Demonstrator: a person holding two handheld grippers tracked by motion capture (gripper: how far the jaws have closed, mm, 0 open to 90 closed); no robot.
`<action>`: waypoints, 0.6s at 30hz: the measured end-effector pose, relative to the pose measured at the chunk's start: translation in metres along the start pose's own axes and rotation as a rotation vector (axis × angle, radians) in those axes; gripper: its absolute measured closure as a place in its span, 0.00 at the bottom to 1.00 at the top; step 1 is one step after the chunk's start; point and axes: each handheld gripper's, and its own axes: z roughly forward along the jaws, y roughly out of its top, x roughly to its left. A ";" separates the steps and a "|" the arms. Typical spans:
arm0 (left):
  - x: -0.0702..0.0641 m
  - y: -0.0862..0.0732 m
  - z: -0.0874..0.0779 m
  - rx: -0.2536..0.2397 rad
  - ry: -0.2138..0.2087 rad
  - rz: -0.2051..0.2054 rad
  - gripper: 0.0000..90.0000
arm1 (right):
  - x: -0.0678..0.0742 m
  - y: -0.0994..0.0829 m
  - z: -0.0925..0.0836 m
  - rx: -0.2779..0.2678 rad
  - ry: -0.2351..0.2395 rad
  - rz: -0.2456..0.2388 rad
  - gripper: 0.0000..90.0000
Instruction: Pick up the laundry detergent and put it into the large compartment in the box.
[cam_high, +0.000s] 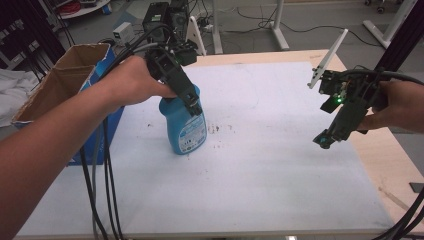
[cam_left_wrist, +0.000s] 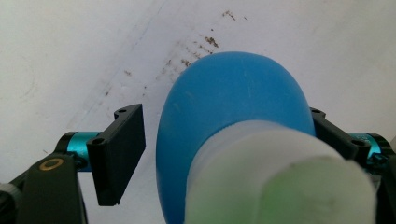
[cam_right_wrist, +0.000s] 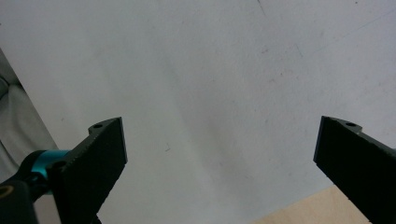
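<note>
A blue bottle with a printed label stands upright left of centre on the white mat. My left gripper comes down over its top, jaws on either side of the shoulder. In the left gripper view the bottle and its whitish cap sit between the jaws; the left jaw stands clear of it by a gap, and the right jaw is partly hidden behind it, so the gripper is open. My right gripper hovers open over the mat's right side, with nothing between its jaws.
An open cardboard box stands at the table's left edge beside the bottle. Brown specks dot the mat just right of the bottle. Cables hang from my left hand. Bare wooden tabletop borders the mat on the right.
</note>
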 end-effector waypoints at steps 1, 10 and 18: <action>-0.001 0.000 0.000 -0.001 -0.001 0.000 0.23 | 0.000 0.000 0.000 -0.003 0.001 0.000 0.02; 0.000 -0.002 0.001 0.014 -0.009 0.012 0.32 | 0.000 0.000 0.000 0.003 0.001 0.003 0.02; -0.001 0.000 0.002 0.016 -0.017 0.023 0.40 | 0.001 0.000 0.000 0.002 0.001 0.001 0.02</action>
